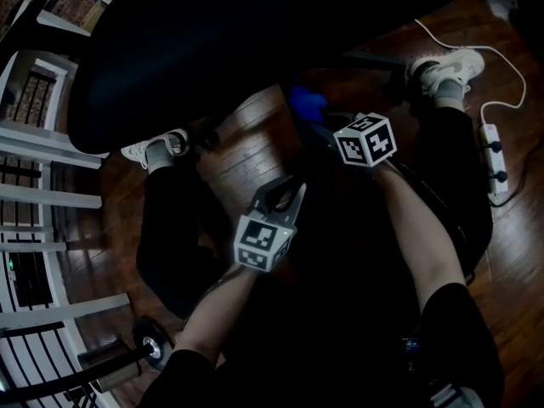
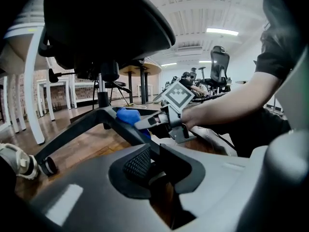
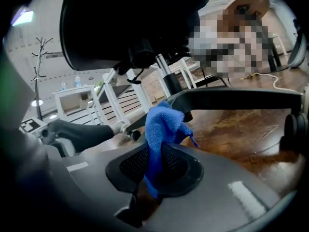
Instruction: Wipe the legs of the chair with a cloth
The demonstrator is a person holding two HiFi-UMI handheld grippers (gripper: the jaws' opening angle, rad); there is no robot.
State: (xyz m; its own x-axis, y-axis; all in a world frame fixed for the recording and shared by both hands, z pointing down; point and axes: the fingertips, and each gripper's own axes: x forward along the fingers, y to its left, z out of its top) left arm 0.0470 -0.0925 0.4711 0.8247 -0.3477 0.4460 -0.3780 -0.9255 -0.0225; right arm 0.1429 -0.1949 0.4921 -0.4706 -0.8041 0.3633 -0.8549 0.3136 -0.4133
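Cloth (image 3: pixel 161 129): judged soft, light and limp. It is best pinched at a bunched fold, so that a loose pad is left for rubbing.
Place: the cloth is held by the right gripper (image 3: pixel 155 168), with its free end laid on a leg (image 3: pixel 231 98) under the seat (image 1: pixel 212 49).
Right jaws: pressed onto the cloth.
Leg: judged stiff and smooth. Rolling on its caster (image 2: pixel 46 166) may be expected.
Left gripper (image 2: pixel 153 164): the jaws are pressed together, nothing is held, and it is just beside the leg.
Views: cloth-to-leg contact is shown only by the left gripper view. The pinch is shown only by the right gripper view.
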